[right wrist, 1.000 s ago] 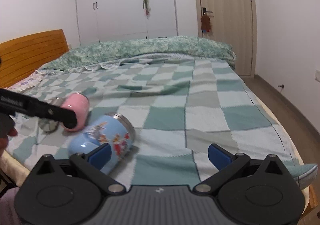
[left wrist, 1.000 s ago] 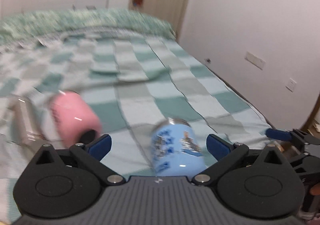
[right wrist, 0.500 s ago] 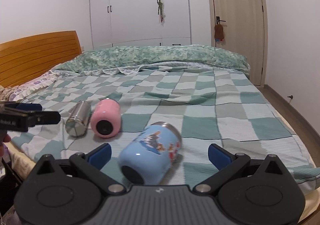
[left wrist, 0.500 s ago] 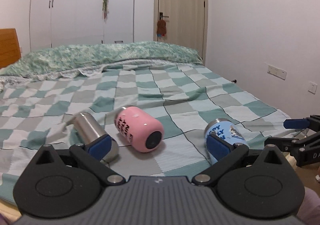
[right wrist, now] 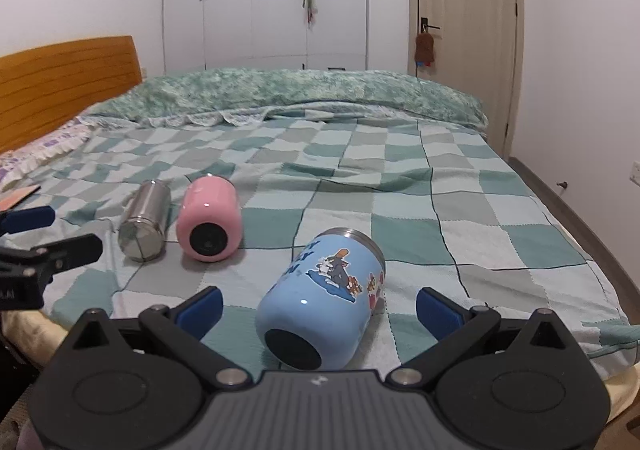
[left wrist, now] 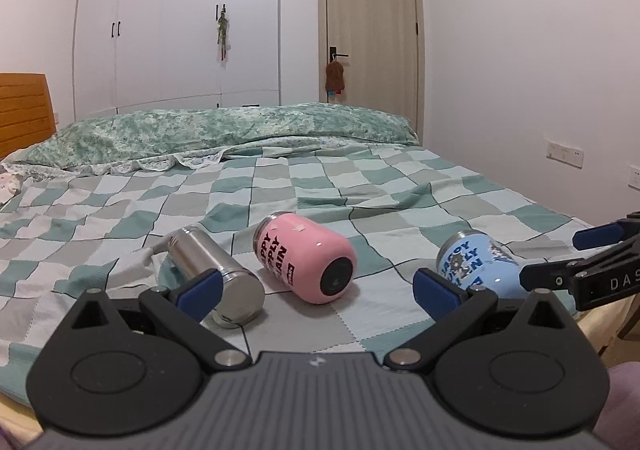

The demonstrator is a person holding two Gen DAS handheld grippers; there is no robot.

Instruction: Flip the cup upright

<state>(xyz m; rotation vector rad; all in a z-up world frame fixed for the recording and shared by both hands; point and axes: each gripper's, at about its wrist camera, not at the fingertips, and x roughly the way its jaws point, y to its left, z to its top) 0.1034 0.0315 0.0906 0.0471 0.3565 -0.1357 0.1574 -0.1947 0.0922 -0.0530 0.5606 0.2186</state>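
Three cups lie on their sides on the checked bedspread [left wrist: 360, 190]: a steel cup [left wrist: 218, 280], a pink cup [left wrist: 306, 256] and a blue cartoon cup [left wrist: 476, 264]. In the right wrist view the blue cup [right wrist: 324, 302] lies just ahead between the fingers of my right gripper [right wrist: 318, 308], base toward the camera; the pink cup [right wrist: 210, 218] and steel cup [right wrist: 146, 220] lie further left. My left gripper [left wrist: 318, 290] is open and empty, in front of the pink cup. My right gripper is open and touches nothing.
The bed's near edge runs just under both grippers. A green quilt [right wrist: 312, 94] lies rolled at the far side. A wooden headboard [right wrist: 64, 86] stands left. A wardrobe [left wrist: 176, 22], door [left wrist: 372, 34] and wall lie beyond.
Both grippers have pulled back and risen from close over the cups; the views have levelled and now take in all three cups and the room. The cups have not visibly moved.
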